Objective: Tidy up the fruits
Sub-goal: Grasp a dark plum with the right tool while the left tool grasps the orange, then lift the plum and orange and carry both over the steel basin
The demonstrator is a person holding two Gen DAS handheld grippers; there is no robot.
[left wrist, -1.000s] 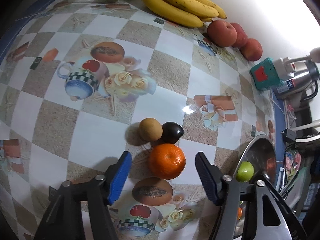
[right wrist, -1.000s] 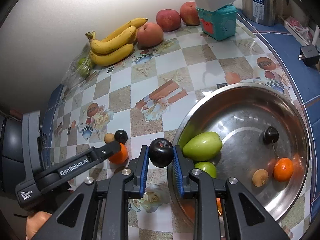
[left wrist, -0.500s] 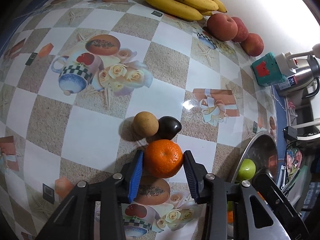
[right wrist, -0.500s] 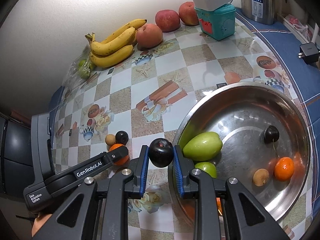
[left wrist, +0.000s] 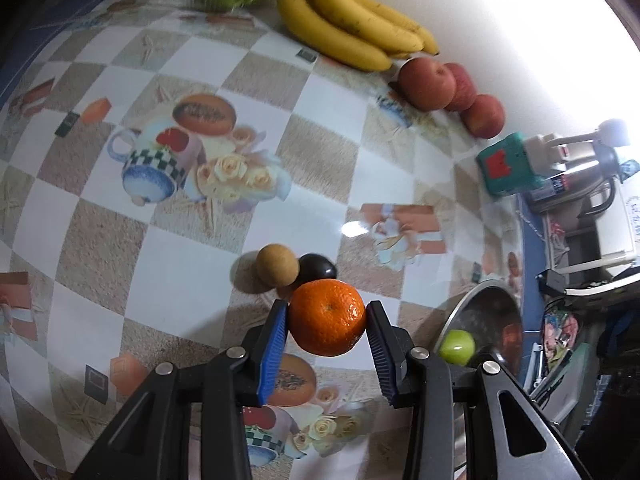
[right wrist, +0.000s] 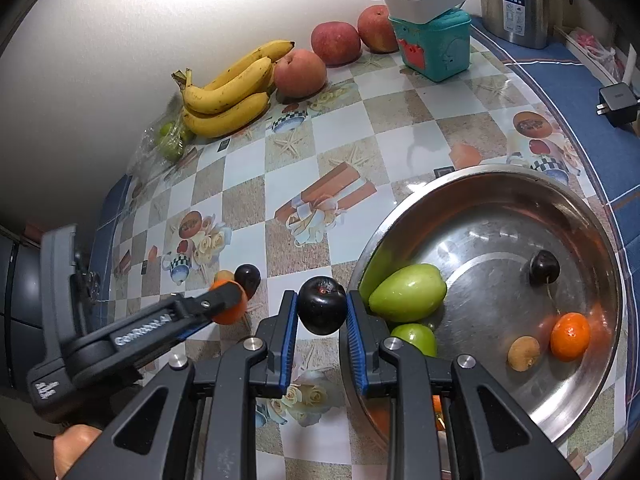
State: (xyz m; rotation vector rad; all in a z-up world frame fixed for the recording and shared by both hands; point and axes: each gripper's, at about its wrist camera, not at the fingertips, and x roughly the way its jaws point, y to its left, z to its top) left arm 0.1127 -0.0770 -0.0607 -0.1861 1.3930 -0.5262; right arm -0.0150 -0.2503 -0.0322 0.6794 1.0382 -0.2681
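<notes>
A: What do the two sets of fingers have?

B: The left gripper [left wrist: 327,322] has just closed its blue fingers [left wrist: 273,346] on the mandarin [left wrist: 327,317], and both pads press its sides. The right gripper [right wrist: 322,312] is clamped on a dark plum [right wrist: 322,305], held just outside the rim of the steel bowl [right wrist: 588,216].

A: How much room is there around them?

B: Just beyond the mandarin a tan round fruit [left wrist: 277,265] and a small dark fruit [left wrist: 318,267] sit touching each other on the table [left wrist: 168,280]. Further out the checked cloth is bare up to the bananas [left wrist: 344,28] and red apples [left wrist: 427,85] along the wall. The table's left edge runs close by.

A: What does the right wrist view add?

B: The inside of the bowl: a large green fruit [right wrist: 408,293] near the left rim, a smaller green one [right wrist: 414,338] below it, a dark fruit with a stem [right wrist: 543,267], a second mandarin [right wrist: 570,336] and a tan fruit [right wrist: 523,353] beside it. The middle of the bowl is bare. The left wrist view shows only a sliver of the bowl.
</notes>
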